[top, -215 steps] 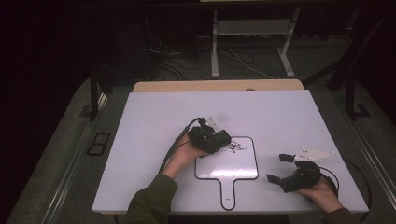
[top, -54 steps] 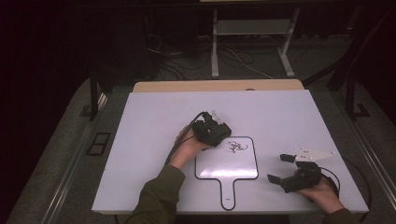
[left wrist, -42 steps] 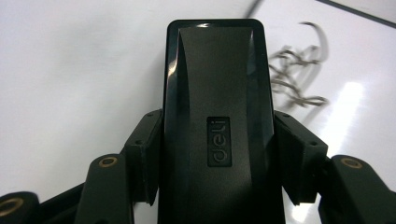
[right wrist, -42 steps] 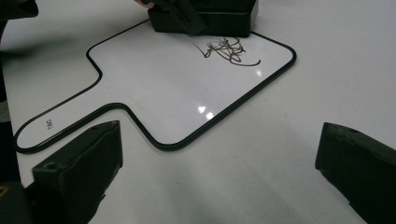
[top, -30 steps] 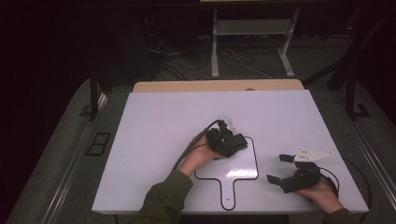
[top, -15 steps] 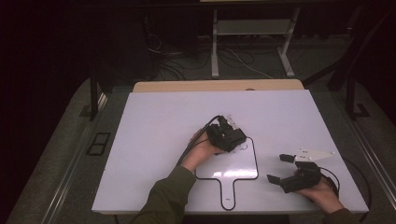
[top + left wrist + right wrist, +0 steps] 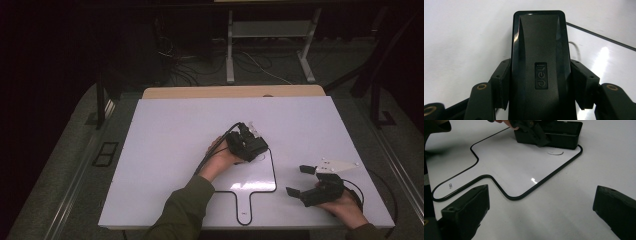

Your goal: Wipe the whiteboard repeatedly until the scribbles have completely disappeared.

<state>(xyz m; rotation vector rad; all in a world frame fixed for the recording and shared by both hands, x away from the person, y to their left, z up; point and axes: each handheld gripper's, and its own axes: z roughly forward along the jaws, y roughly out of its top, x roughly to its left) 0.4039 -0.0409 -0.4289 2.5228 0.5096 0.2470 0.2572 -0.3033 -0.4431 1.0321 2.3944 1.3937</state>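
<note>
Pinching a black plastic block-shaped eraser (image 7: 540,67), the left gripper (image 7: 246,145) is hiding the paddle-shaped whiteboard's (image 7: 250,175) upper corner; the right gripper's (image 7: 320,186) fingers are resting spread, empty.

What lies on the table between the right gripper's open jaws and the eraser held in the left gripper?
In the right gripper view, bare white table, then the small whiteboard with a leftover pen mark just before the eraser. Nothing else lies between.

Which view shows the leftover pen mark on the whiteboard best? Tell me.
The right gripper view: the pen mark lies plain on the whiteboard beside the eraser. The left gripper view catches a faint curve; the high view hides it.
</note>
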